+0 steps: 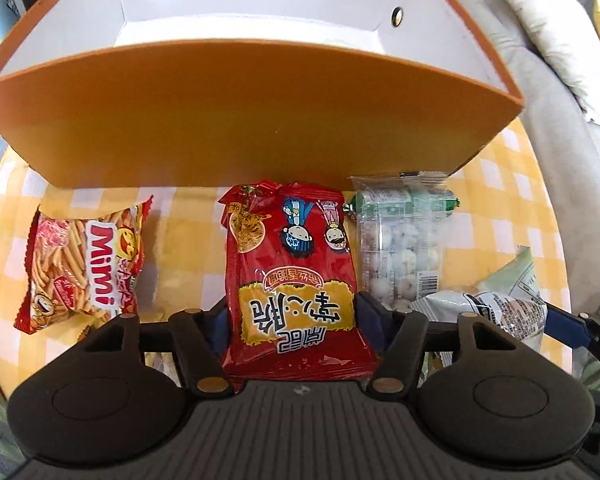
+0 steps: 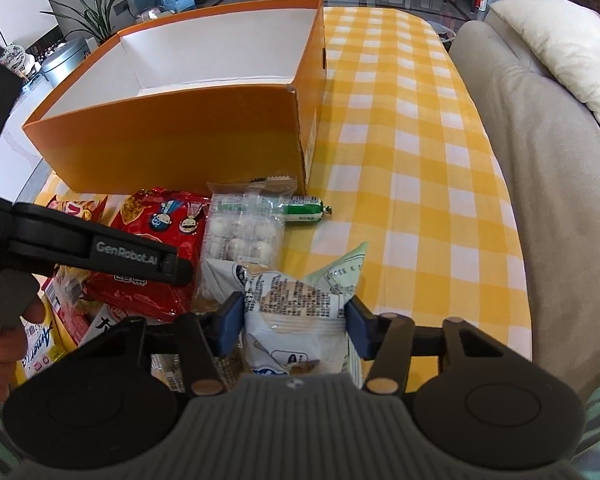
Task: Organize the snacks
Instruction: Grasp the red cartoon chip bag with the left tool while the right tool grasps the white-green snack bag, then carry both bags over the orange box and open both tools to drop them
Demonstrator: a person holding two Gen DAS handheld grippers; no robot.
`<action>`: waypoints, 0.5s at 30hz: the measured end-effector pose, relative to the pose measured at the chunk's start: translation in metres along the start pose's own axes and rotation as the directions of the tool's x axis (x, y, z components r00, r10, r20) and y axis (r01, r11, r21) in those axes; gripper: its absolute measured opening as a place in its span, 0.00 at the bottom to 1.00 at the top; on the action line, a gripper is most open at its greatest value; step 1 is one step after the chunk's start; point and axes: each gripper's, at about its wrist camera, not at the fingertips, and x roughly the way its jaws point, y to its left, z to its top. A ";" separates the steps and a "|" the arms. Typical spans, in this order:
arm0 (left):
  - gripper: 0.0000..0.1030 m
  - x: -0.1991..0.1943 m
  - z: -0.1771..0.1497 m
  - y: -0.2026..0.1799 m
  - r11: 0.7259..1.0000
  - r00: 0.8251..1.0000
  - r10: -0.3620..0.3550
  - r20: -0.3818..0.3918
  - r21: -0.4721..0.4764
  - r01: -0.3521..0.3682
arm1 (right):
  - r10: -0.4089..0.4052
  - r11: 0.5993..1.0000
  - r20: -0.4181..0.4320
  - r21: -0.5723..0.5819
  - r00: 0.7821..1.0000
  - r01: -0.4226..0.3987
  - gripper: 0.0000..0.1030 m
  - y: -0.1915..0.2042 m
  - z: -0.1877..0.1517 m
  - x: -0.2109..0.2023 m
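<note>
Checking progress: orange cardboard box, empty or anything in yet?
Empty as far as visible: the orange cardboard box shows only bare white walls and floor; its near floor is hidden.

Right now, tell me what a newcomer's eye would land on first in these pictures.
The big orange cardboard box with a white inside dominates, standing empty on the yellow-and-white checked tablecloth. In front of it lies a row of snacks, with the left gripper astride a glossy red noodle-snack bag. Beside it, the right gripper clamps a white printed snack packet.
</note>
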 end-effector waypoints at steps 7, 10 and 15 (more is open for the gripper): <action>0.67 -0.044 -0.009 0.003 0.999 0.996 -0.011 0.094 0.035 0.008 | -0.024 0.999 0.040 -0.022 0.999 0.025 0.49 0.007 0.000 -0.016; 0.67 -0.062 -0.014 0.004 0.999 0.990 -0.019 0.136 0.048 0.012 | -0.041 0.999 0.057 -0.015 0.998 0.042 0.49 0.007 0.000 -0.025; 0.67 -0.079 -0.019 0.004 0.997 0.978 -0.047 0.203 0.063 0.035 | -0.055 0.998 0.099 0.005 0.994 0.055 0.49 0.007 0.000 -0.047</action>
